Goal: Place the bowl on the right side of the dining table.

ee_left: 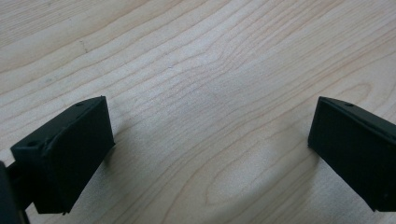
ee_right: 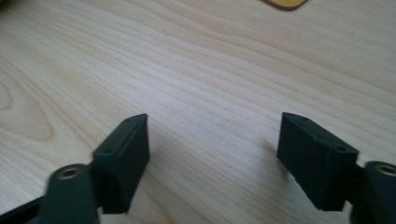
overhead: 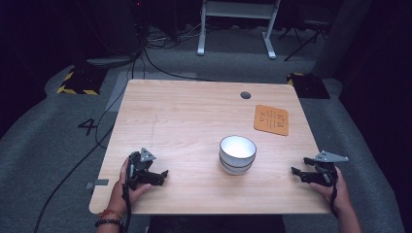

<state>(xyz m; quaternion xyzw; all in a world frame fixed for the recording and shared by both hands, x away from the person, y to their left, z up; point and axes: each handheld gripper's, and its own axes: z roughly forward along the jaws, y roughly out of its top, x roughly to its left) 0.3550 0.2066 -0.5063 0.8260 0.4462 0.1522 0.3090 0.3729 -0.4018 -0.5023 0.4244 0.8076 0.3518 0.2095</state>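
Stacked white bowls (overhead: pixel 237 154) with a dark rim stand upright in the middle of the wooden table (overhead: pixel 194 111). My left gripper (overhead: pixel 164 175) rests near the table's front left, held by a hand, jaws pointing right toward the bowls. In the left gripper view the gripper (ee_left: pixel 210 135) is open over bare wood. My right gripper (overhead: pixel 299 167) sits at the front right edge, jaws pointing left toward the bowls. Its jaws (ee_right: pixel 212 140) stand wide apart with only table between them.
An orange card (overhead: pixel 271 119) lies flat at the table's back right; its edge (ee_right: pixel 285 3) peeks in at the top of the right gripper view. A round grommet hole (overhead: pixel 246 95) is at the back. Cables and a desk frame stand on the floor beyond.
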